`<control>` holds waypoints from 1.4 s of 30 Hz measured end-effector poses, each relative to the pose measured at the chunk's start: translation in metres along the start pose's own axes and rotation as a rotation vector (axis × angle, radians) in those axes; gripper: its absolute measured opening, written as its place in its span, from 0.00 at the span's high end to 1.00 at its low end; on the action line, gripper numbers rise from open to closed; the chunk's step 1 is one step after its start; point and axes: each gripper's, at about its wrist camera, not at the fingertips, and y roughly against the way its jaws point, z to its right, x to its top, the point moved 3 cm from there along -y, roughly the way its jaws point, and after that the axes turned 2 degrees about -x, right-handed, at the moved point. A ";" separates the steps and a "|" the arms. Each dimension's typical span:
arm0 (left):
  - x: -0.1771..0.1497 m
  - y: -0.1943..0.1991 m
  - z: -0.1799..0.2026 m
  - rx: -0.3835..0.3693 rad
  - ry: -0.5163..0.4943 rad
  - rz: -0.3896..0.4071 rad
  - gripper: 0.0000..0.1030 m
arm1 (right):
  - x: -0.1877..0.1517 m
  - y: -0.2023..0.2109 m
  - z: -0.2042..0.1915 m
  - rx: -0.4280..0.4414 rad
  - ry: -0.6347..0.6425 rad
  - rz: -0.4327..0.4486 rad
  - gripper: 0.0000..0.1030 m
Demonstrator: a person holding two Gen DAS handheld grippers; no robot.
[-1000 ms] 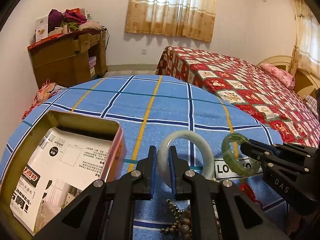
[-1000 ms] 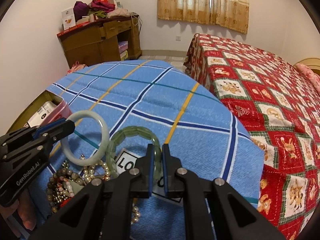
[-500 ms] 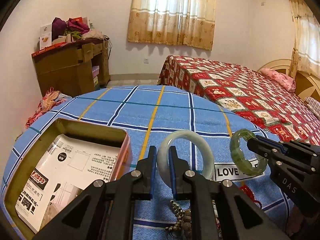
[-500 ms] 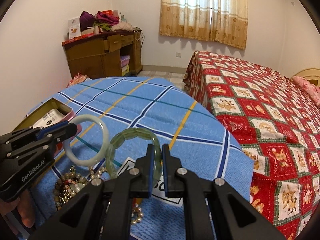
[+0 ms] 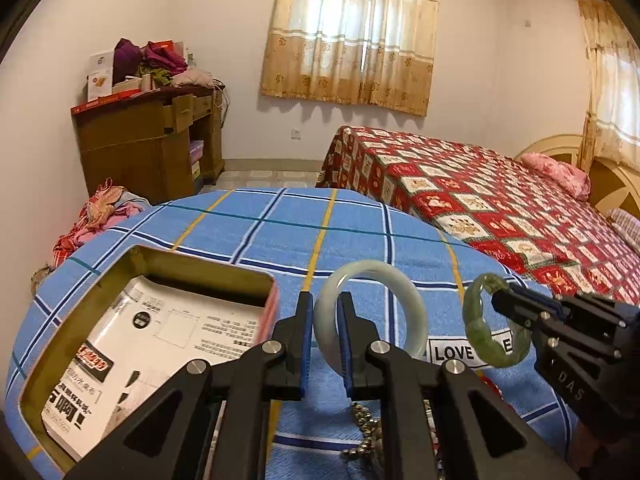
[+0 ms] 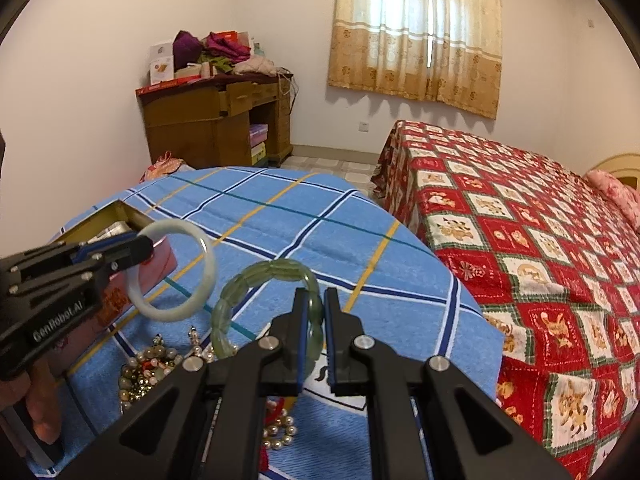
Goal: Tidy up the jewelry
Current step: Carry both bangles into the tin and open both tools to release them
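Blue plaid table: left gripper pinching pale bangle; right gripper pinching green bracelet.

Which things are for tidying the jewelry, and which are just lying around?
For the job:
- pale white-green smooth bangle, in the left gripper
- dark green segmented bangle, in the right gripper
- open gold tin box
- heap of beaded necklaces

Lying about:
- brown wooden desk
- red patchwork bed
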 end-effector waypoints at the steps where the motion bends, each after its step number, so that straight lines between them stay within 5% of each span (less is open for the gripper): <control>1: 0.001 0.001 -0.002 0.001 0.005 -0.001 0.89 | 0.000 0.000 -0.002 0.006 0.002 -0.005 0.91; 25: 0.022 0.027 -0.069 0.153 0.049 -0.016 0.89 | 0.056 -0.004 -0.088 0.194 0.118 0.006 0.91; 42: 0.017 0.019 -0.118 0.232 0.081 -0.084 0.89 | 0.056 -0.027 -0.129 0.253 0.171 -0.051 0.91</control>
